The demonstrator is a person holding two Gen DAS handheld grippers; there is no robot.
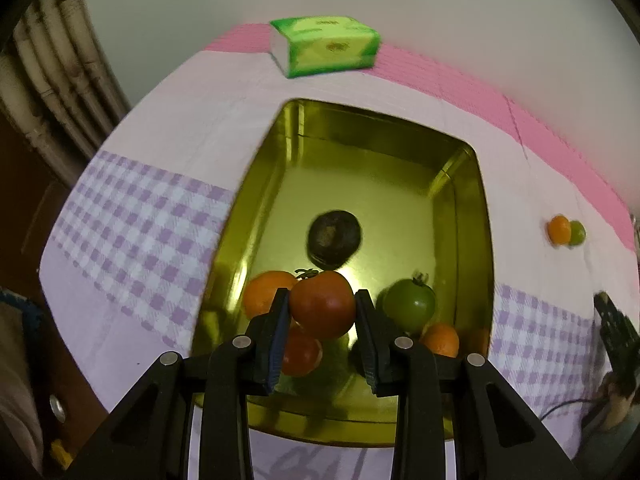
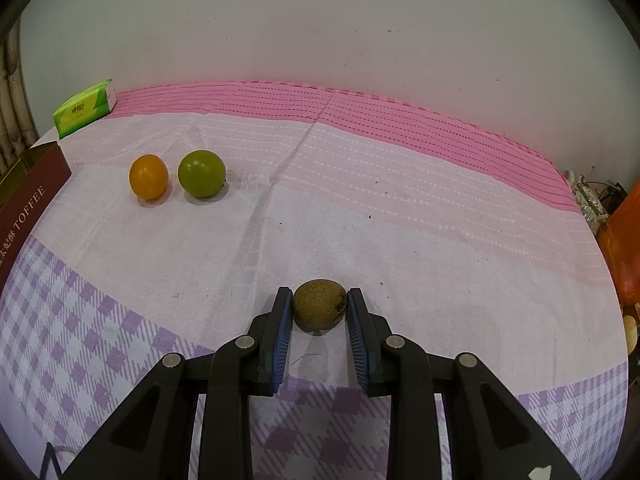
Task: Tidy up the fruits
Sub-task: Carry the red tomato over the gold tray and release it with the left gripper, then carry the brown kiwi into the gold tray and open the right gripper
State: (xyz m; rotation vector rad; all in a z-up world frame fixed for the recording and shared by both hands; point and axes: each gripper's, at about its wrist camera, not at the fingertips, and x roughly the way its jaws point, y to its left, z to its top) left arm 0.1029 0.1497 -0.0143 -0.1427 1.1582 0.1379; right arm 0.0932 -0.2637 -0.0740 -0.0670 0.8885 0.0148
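Observation:
My left gripper (image 1: 322, 308) is shut on a red tomato (image 1: 322, 304) and holds it above the gold tin tray (image 1: 476, 216). In the tray lie a dark brown fruit (image 1: 334, 238), an orange (image 1: 262, 294), another red tomato (image 1: 302, 354), a green tomato (image 1: 410, 304) and a second orange (image 1: 440, 338). My right gripper (image 2: 318, 308) has its pads against a brown kiwi-like fruit (image 2: 318, 306) that rests on the cloth. An orange (image 2: 149, 176) and a green fruit (image 2: 201, 173) sit on the cloth at the far left of the right wrist view.
A green tissue pack (image 1: 326, 46) lies at the back of the table; it also shows in the right wrist view (image 2: 84, 108). The tin's maroon side (image 2: 28, 204) marked TOFFEE is at the left. An orange bag (image 2: 626, 248) and clutter lie beyond the table's right edge.

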